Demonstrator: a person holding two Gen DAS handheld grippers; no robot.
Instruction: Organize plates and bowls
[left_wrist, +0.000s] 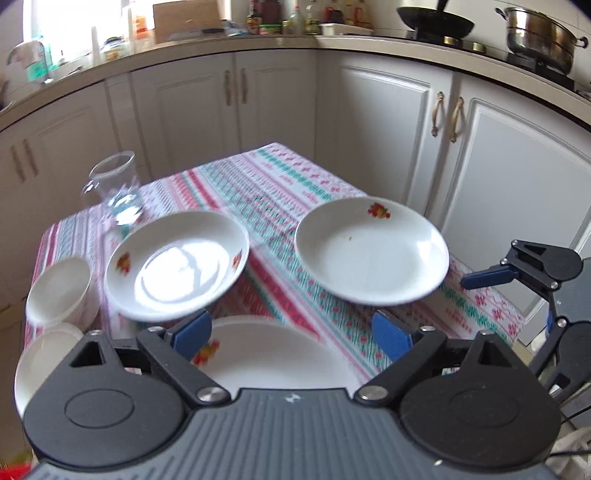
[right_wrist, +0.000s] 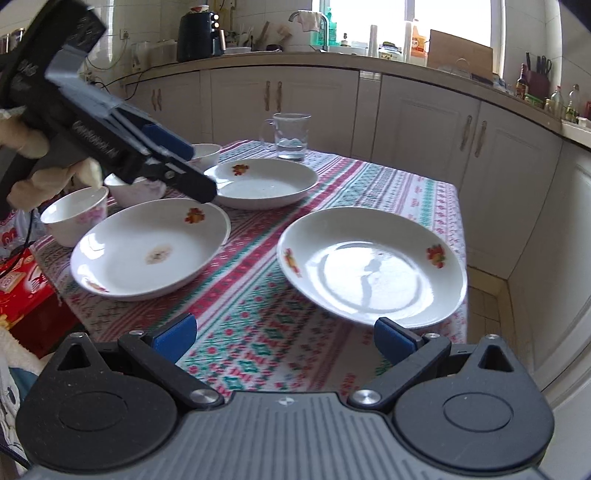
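Both grippers open, nothing grasped yet.

The right gripper (right_wrist: 284, 338) hangs spread above the tablecloth (right_wrist: 251, 317); the nearest plate (right_wrist: 371, 267) lies just ahead to its right, while the left gripper (right_wrist: 177, 162), also released, hovers farther, over the bowls (right_wrist: 75, 214).

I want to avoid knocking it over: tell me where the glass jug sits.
The glass jug stands at the table's far edge in the right wrist view, just behind the farthest plate; in the left wrist view it is far left.
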